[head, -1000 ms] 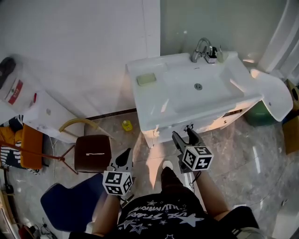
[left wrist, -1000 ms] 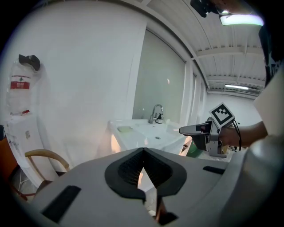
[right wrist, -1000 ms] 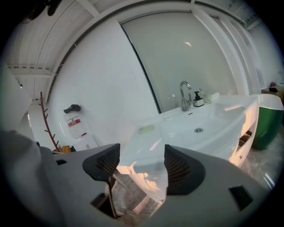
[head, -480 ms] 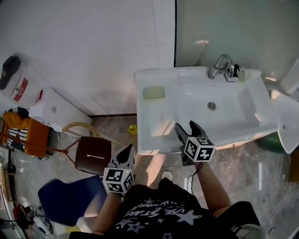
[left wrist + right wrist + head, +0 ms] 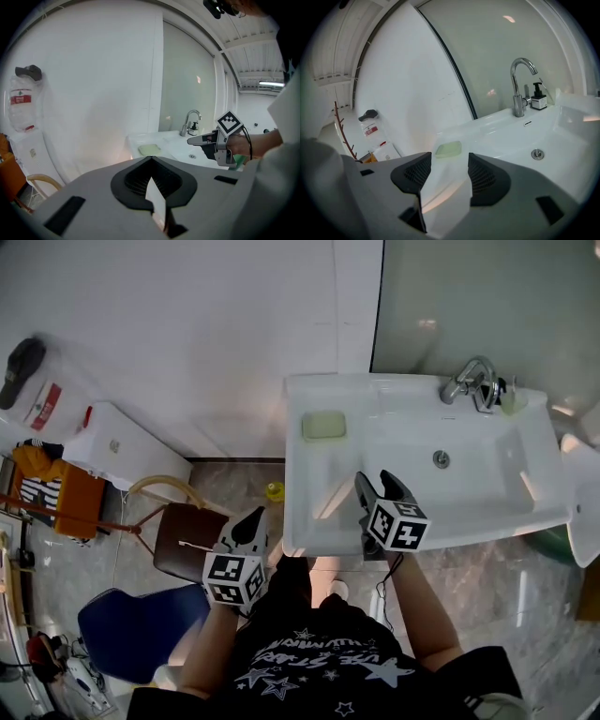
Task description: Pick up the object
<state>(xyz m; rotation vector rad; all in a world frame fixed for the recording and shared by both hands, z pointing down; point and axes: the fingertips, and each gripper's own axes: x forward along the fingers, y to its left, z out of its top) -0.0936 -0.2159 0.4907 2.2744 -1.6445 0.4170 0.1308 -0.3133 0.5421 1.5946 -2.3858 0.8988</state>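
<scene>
The pale green block (image 5: 323,426), probably a bar of soap, is seen lying flat on the far left ledge of the white sink (image 5: 309,521), left of the basin and well away from the faucet (image 5: 473,381) at the far right. Its long axis is laid left to right, roughly along the far wall.

From the right gripper (image 5: 376,480), held over the near edge of the sink, the block is found ahead and slightly to the left. In the right gripper view it is framed almost exactly in the gap between the jaws, just beyond their tips, with bare porcelain between. The jaws are held apart with nothing between them, and they have just been drawn somewhat closer. Since the block's length is set across the line of approach, the jaws would be closed on its two short ends; a wide gap is judged necessary, or a roll of the wrist so that the narrower sides are taken.

The left gripper (image 5: 251,521) is kept off the sink's near left corner, over the floor, its jaws pressed together and empty. The right gripper is judged the nearer and better aligned.
</scene>
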